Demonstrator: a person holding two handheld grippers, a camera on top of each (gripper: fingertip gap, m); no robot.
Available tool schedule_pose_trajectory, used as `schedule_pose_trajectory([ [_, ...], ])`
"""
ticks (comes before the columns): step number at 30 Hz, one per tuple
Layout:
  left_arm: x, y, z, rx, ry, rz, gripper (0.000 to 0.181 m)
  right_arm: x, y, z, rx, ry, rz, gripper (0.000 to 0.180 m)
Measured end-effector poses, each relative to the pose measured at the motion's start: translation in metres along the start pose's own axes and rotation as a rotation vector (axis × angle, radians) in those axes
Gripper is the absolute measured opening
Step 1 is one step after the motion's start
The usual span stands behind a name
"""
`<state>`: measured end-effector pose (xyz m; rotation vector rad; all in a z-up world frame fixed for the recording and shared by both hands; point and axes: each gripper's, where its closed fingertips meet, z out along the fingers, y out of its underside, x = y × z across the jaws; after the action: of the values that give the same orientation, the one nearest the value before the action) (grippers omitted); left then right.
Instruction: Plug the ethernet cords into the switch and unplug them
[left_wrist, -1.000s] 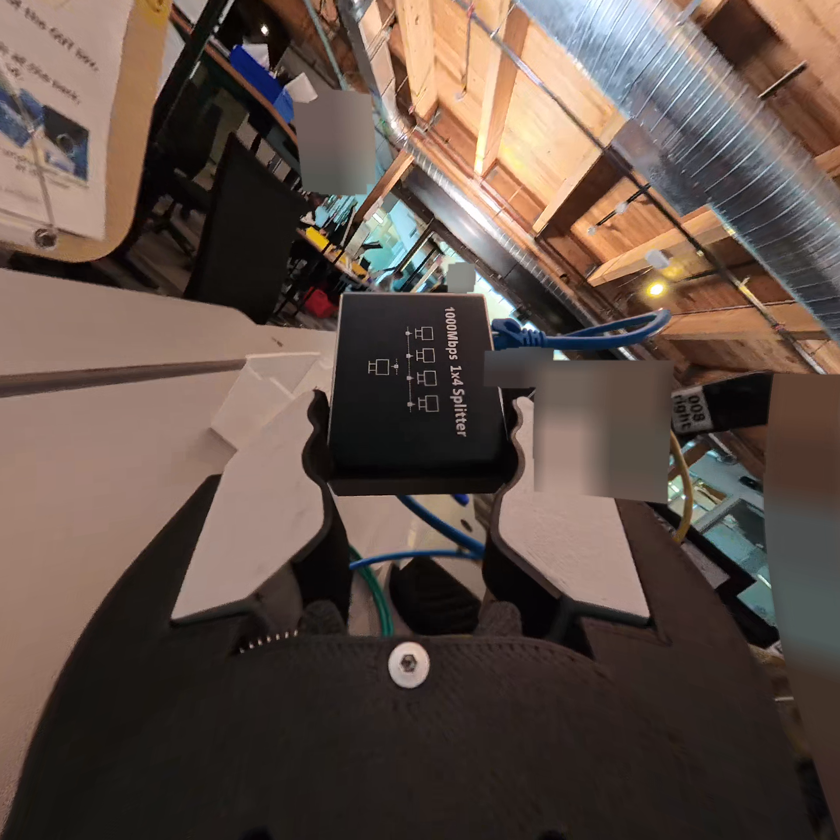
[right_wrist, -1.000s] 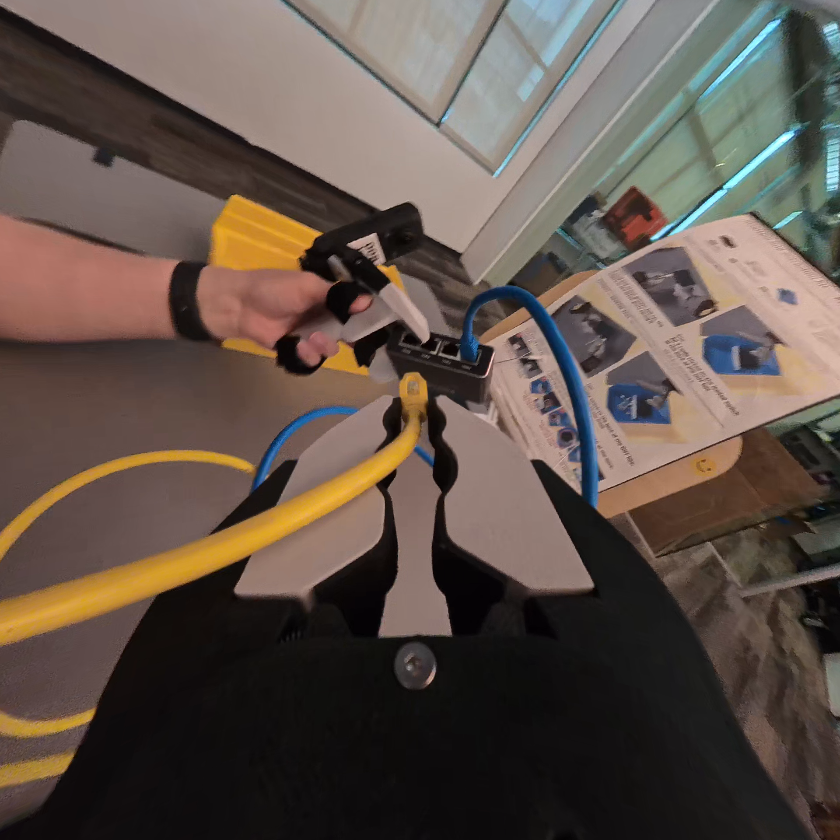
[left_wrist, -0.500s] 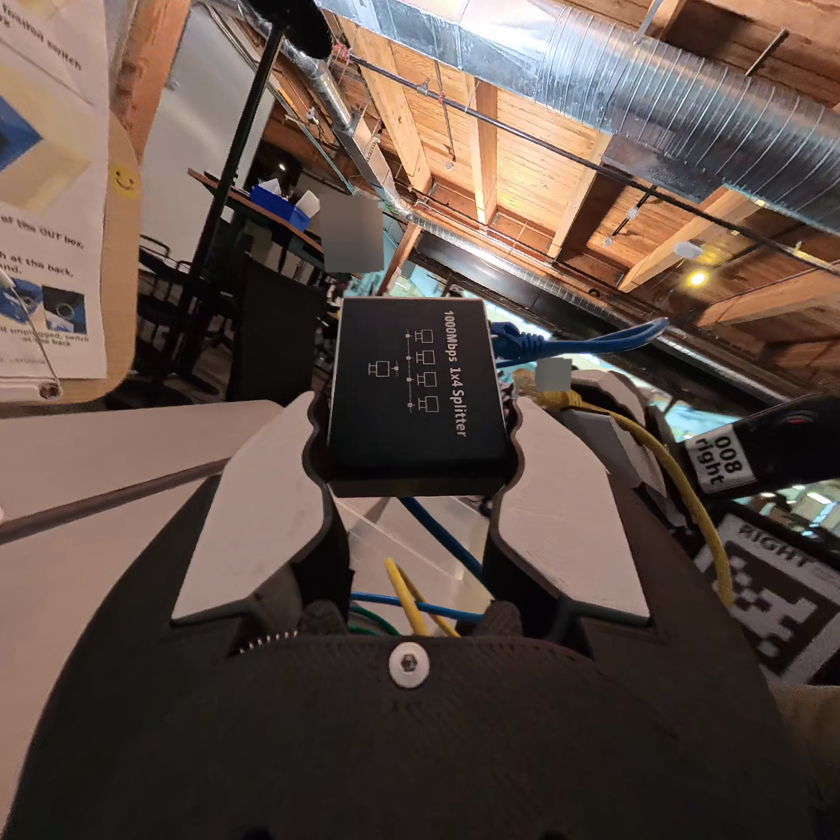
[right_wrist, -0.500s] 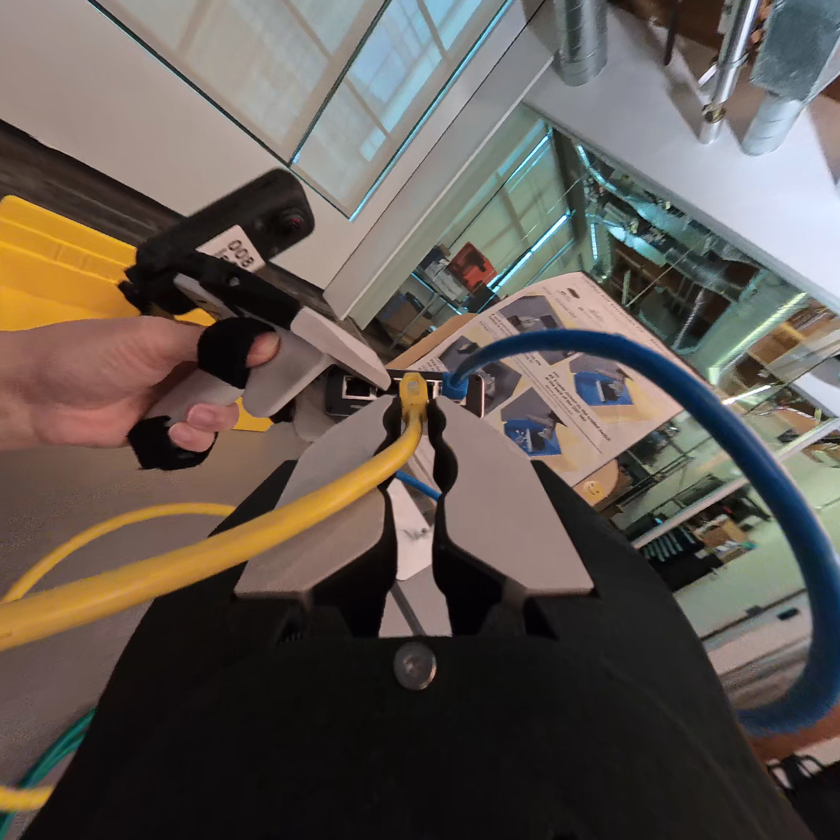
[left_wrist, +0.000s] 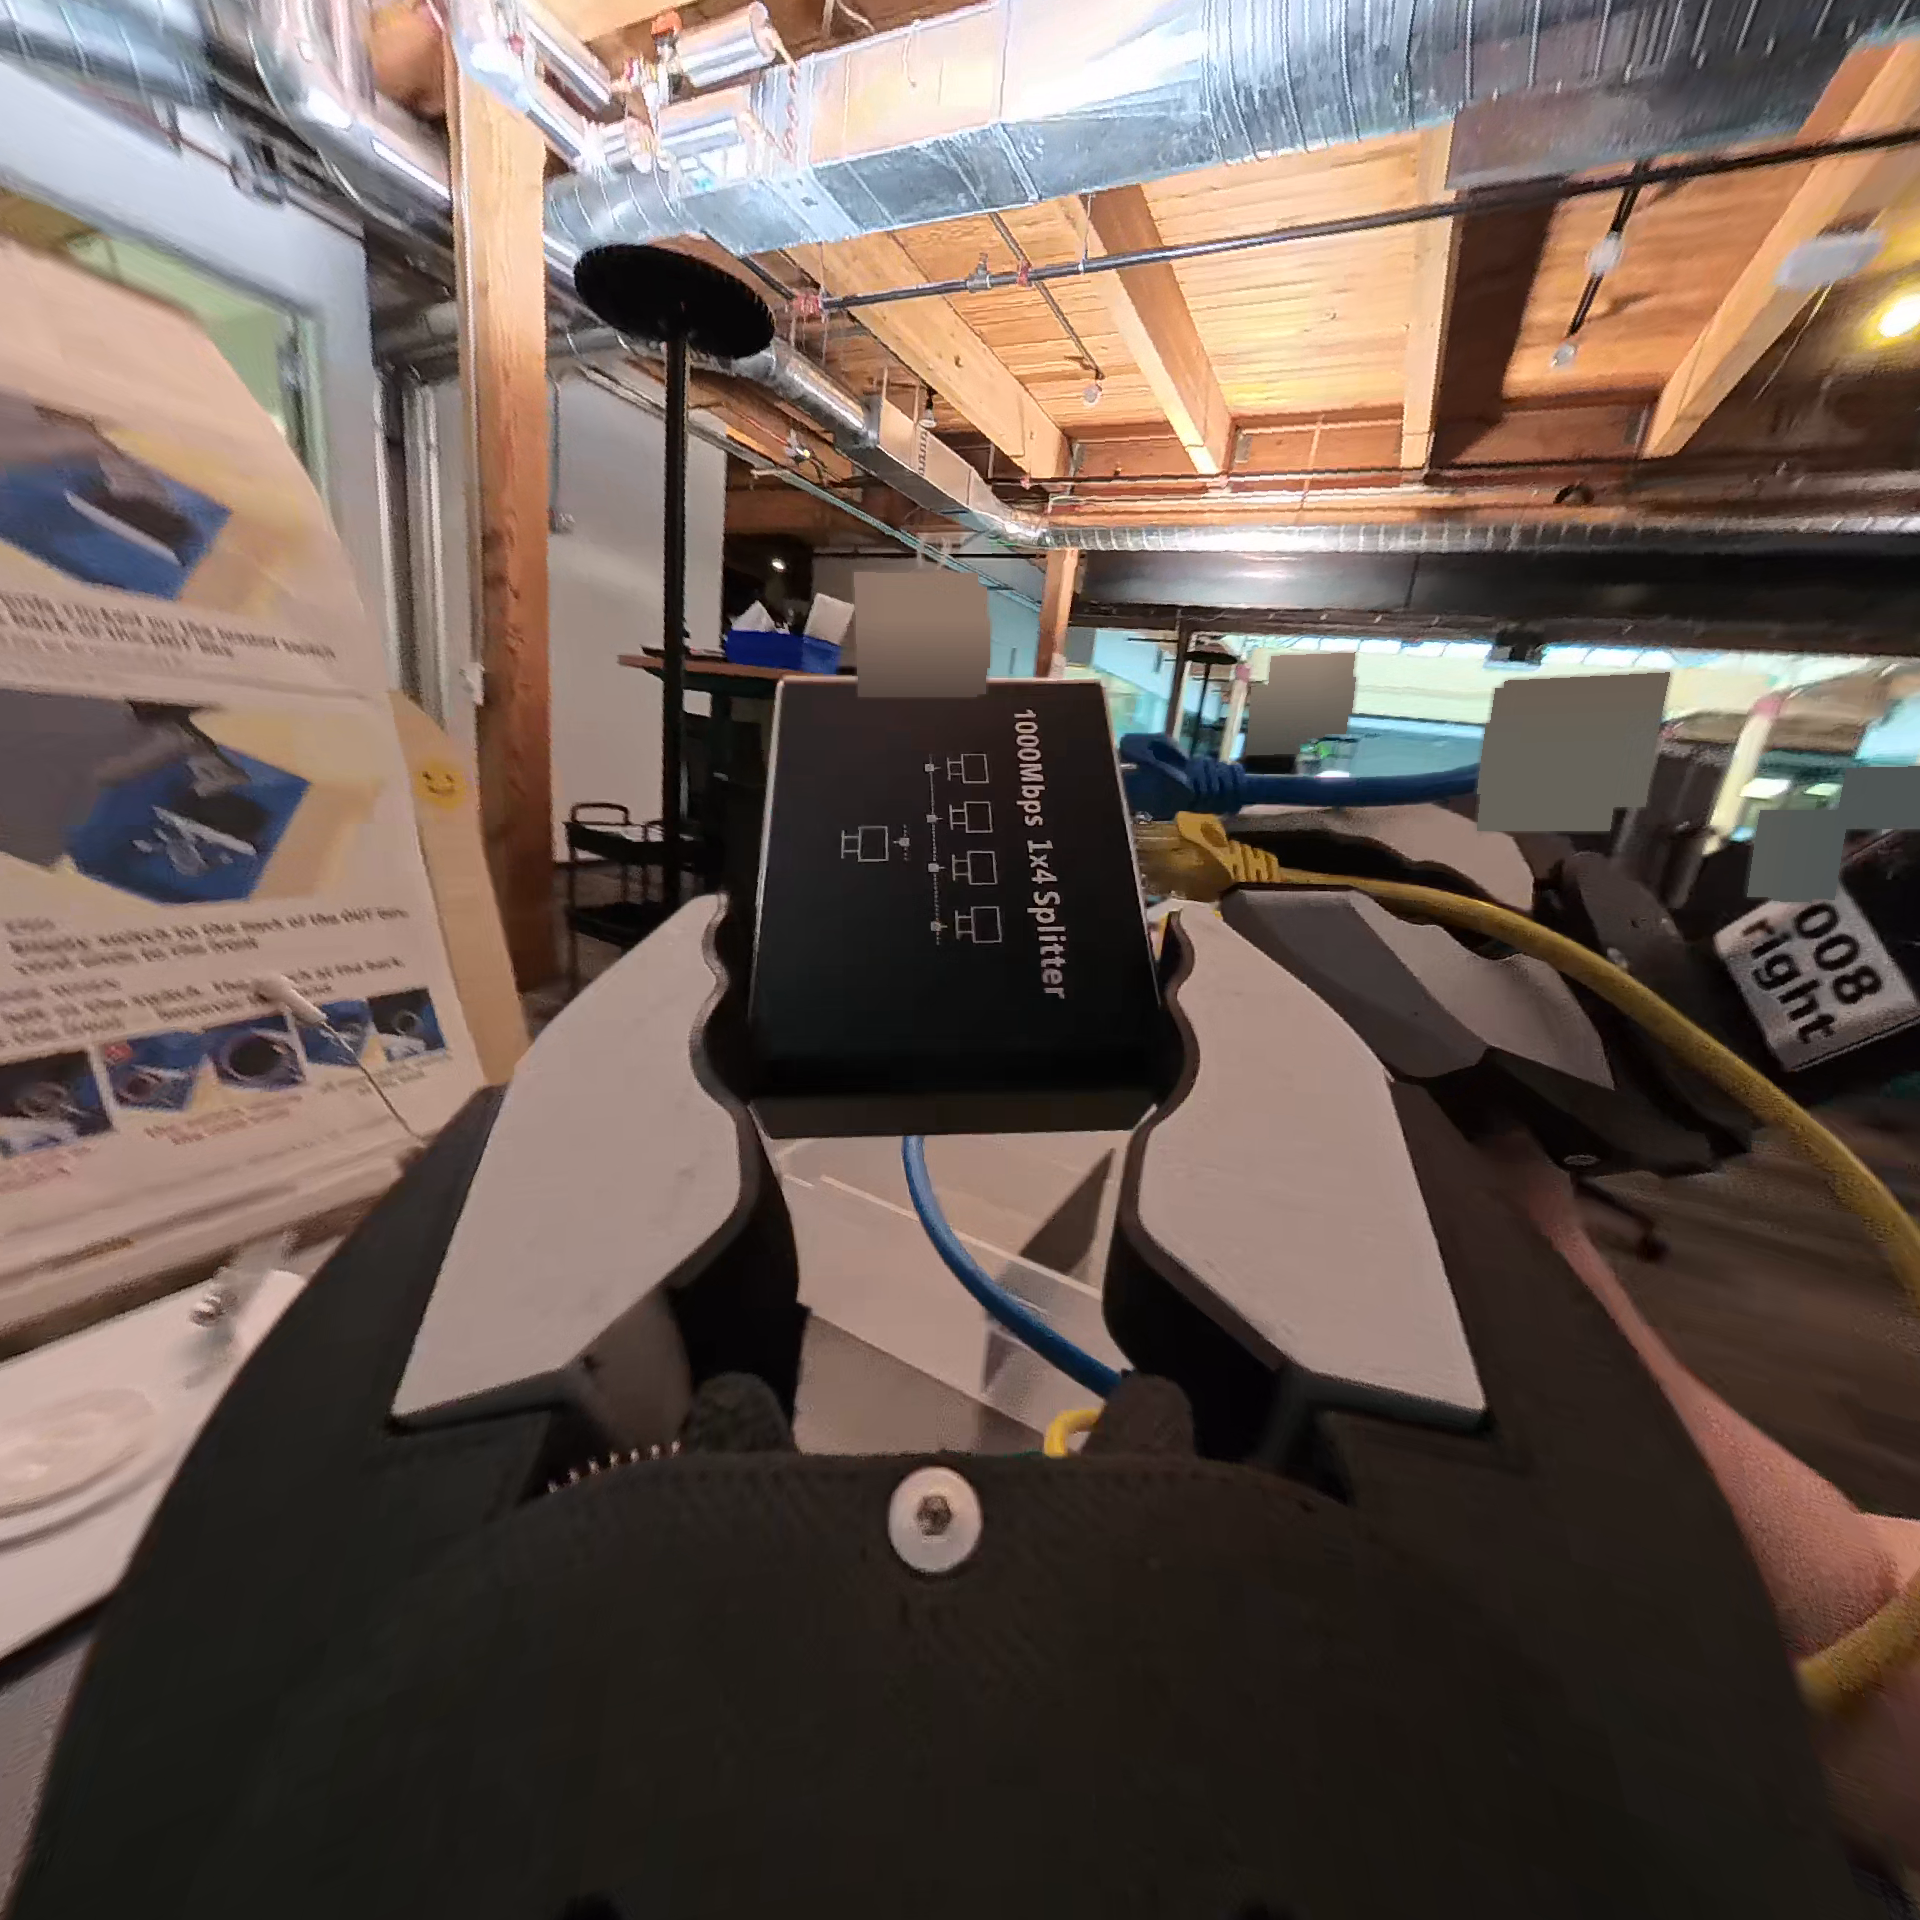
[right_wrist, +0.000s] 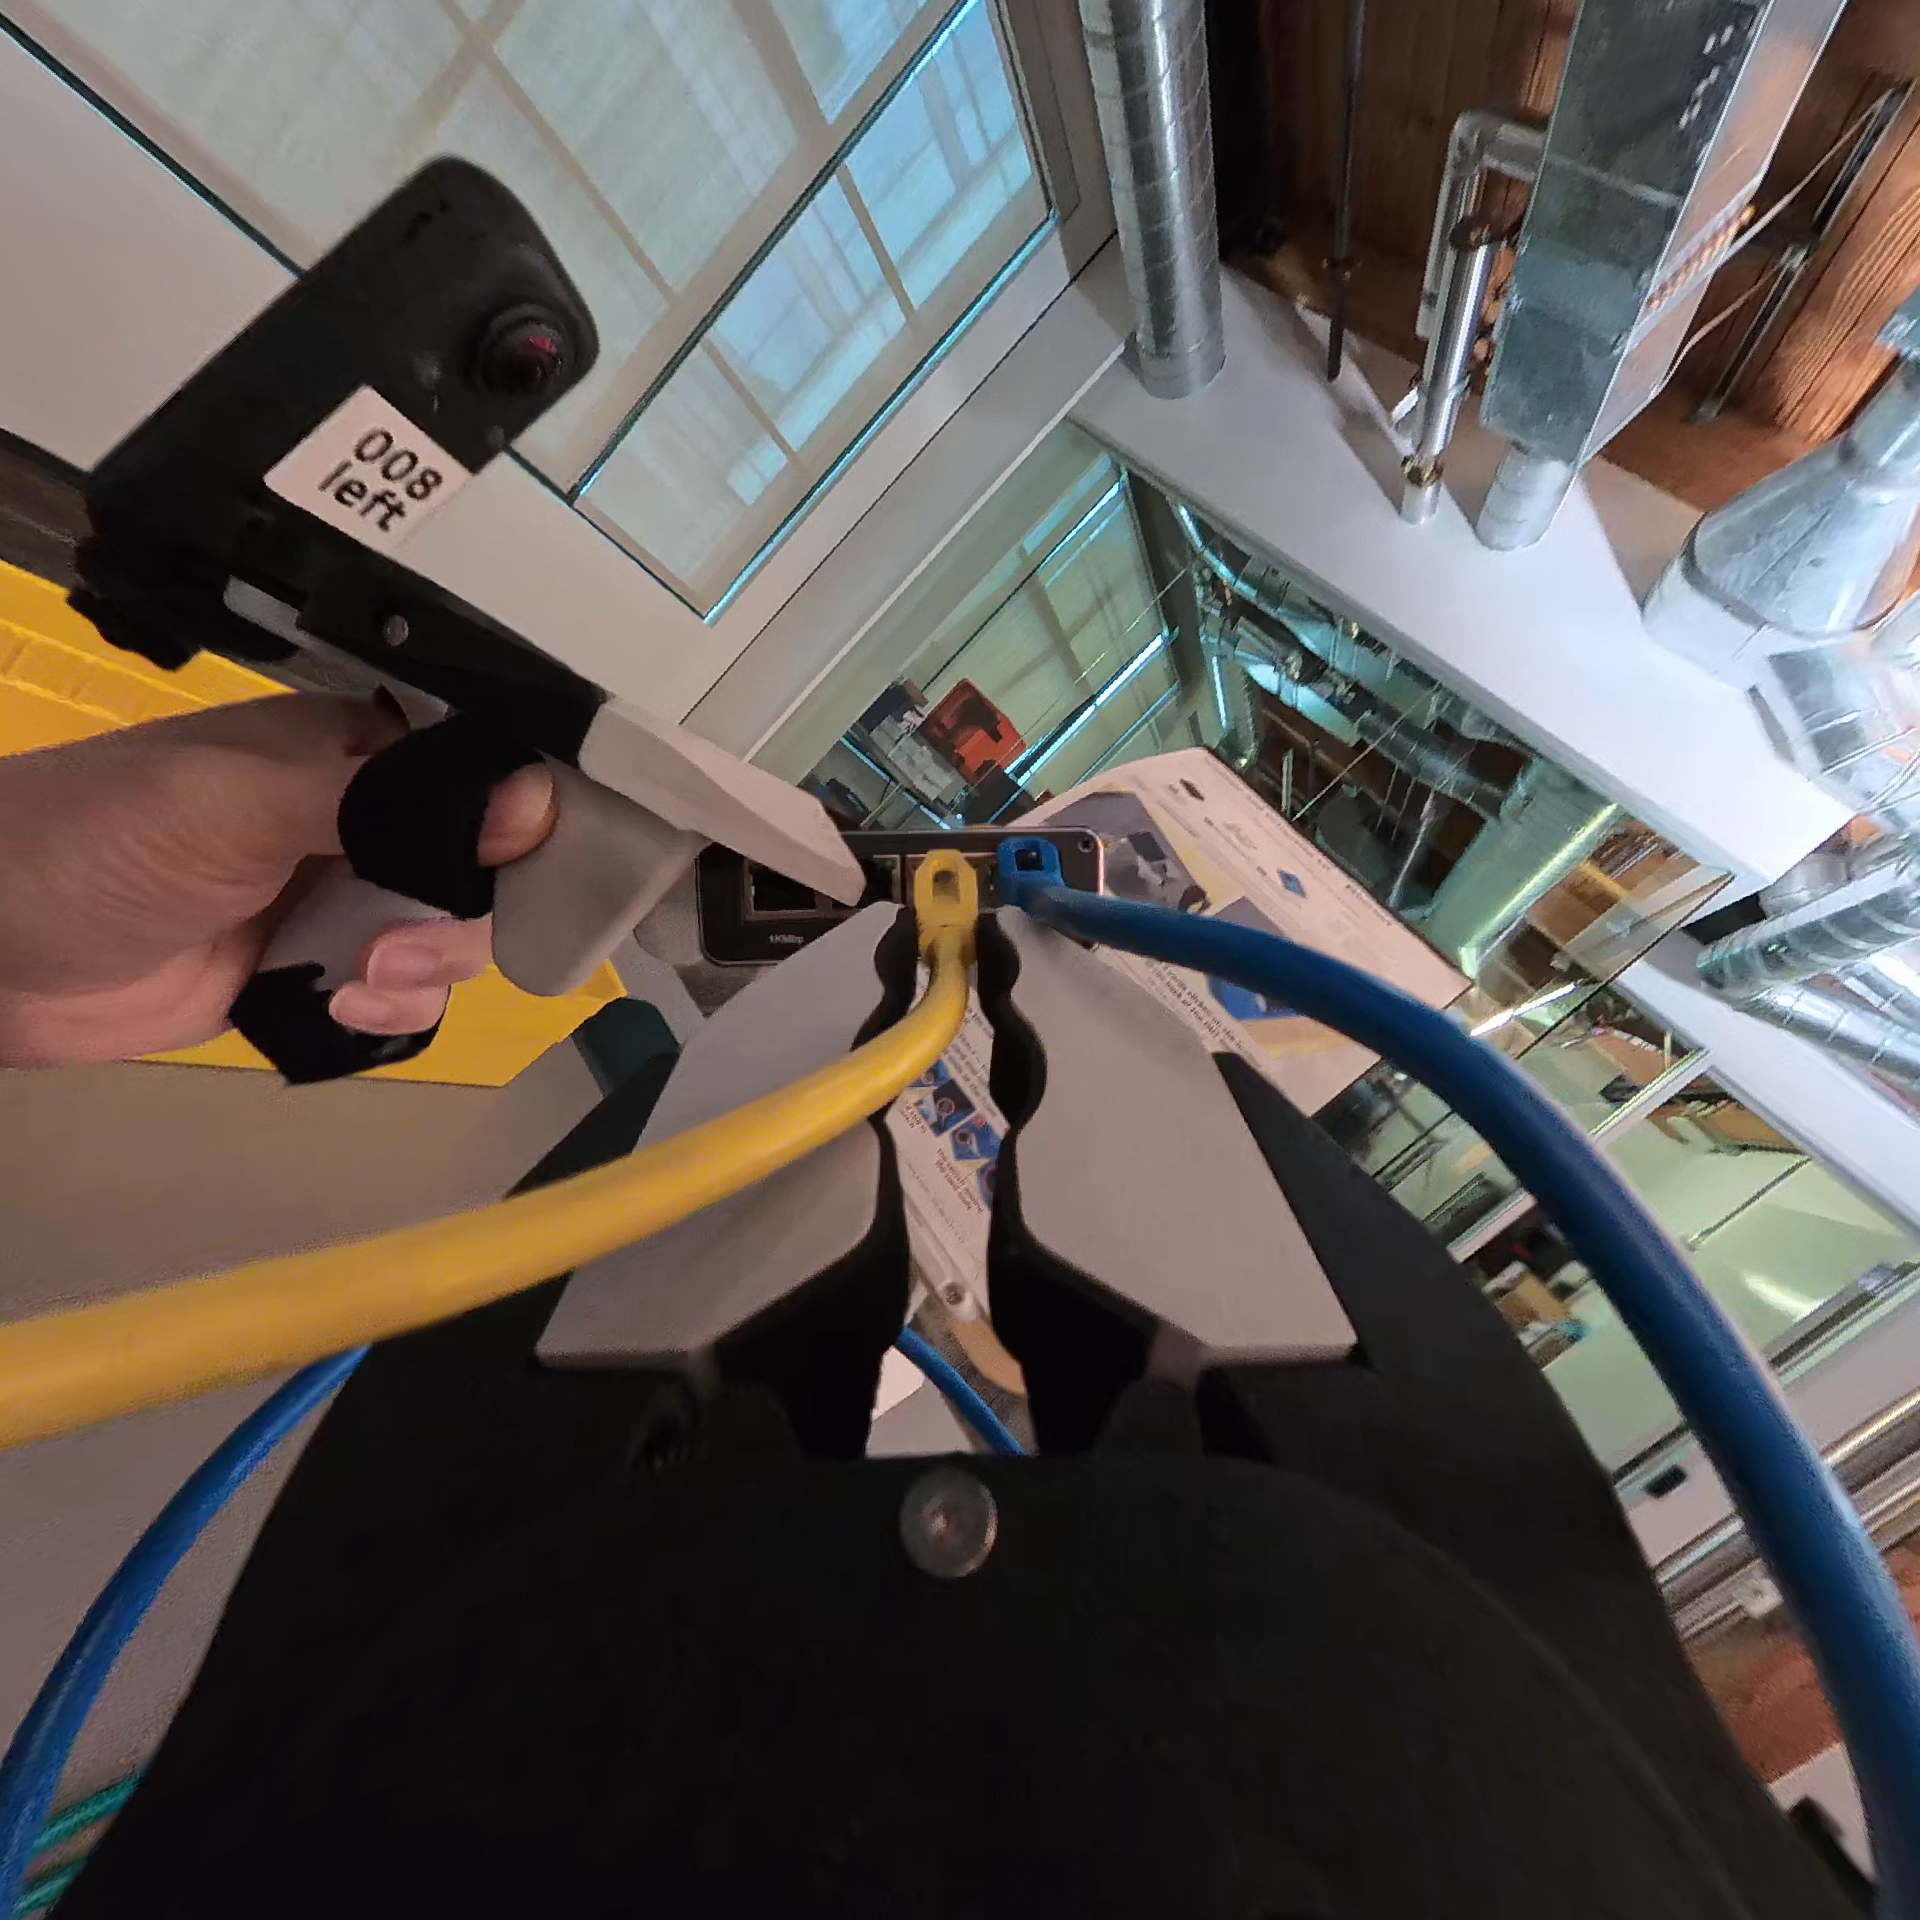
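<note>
My left gripper (left_wrist: 948, 997) is shut on the black switch (left_wrist: 914, 935) and holds it up off the table, ports facing right. A blue cord (left_wrist: 1174, 774) is plugged into its far port. The yellow cord (left_wrist: 1195, 857) sits in the port beside it. In the right wrist view my right gripper (right_wrist: 948, 925) is shut on the yellow cord (right_wrist: 940, 966) just behind its plug, which is in the switch (right_wrist: 1081, 852), next to the blue cord's plug (right_wrist: 1023, 862). The left gripper's fingers (right_wrist: 727, 800) clamp the switch from the left, held by a hand (right_wrist: 156, 862).
A poster board (left_wrist: 208, 831) stands at the left, also seen behind the switch (right_wrist: 1247, 894). A yellow bin (right_wrist: 62, 675) is behind the hand. Blue cord loops hang right (right_wrist: 1558, 1143) and below; a green cord (right_wrist: 62, 1829) lies on the grey table (right_wrist: 208, 1143).
My right gripper has carried the yellow plug forward to the switch and into the port beside the blue plug. My left gripper has kept hold of the switch and turned it towards the right gripper.
</note>
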<state>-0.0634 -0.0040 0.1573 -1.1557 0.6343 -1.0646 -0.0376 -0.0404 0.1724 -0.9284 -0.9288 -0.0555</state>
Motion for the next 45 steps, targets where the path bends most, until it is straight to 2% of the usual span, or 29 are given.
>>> schedule_pose_trajectory([
  [5,0.019,-0.018,-0.007,0.024,-0.014,0.204,0.074,-0.002,-0.021,-0.009,0.118,0.043,-0.084,0.012],
  [8,0.035,-0.024,-0.011,0.032,0.016,0.287,0.074,-0.004,-0.039,-0.02,0.19,0.086,-0.213,0.011],
  [11,0.04,-0.027,-0.013,0.051,0.005,0.331,0.075,-0.009,-0.047,-0.024,0.182,0.1,-0.331,0.014],
  [13,0.04,-0.016,-0.007,0.016,0.018,0.323,0.088,-0.015,-0.047,-0.023,0.183,0.082,-0.381,0.01],
  [16,0.027,0.011,0.005,-0.109,0.0,0.306,0.086,-0.024,-0.038,-0.017,0.157,0.057,-0.43,0.011],
  [17,0.025,0.013,0.006,-0.099,0.011,0.299,0.085,-0.025,-0.036,-0.016,0.148,0.042,-0.434,0.011],
  [20,0.022,0.008,0.004,-0.049,0.015,0.302,0.083,-0.024,-0.031,-0.014,0.118,0.021,-0.398,0.011],
  [23,0.018,-0.005,-0.001,0.001,-0.089,0.431,0.083,-0.021,-0.03,-0.011,0.113,0.017,-0.322,0.011],
  [26,0.02,-0.024,-0.011,0.078,-0.172,0.531,0.083,-0.019,-0.033,-0.009,0.144,0.016,-0.154,0.008],
  [32,0.031,-0.036,-0.019,0.175,-0.17,0.527,0.083,-0.021,-0.044,-0.011,0.21,-0.013,-0.013,0.011],
  [40,0.051,-0.033,-0.018,0.196,-0.012,0.519,0.083,-0.029,-0.062,-0.027,0.254,0.068,-0.367,0.011],
  [45,0.06,-0.029,-0.015,0.175,0.063,0.462,0.083,-0.032,-0.07,-0.033,0.264,0.091,-0.462,0.011],
])
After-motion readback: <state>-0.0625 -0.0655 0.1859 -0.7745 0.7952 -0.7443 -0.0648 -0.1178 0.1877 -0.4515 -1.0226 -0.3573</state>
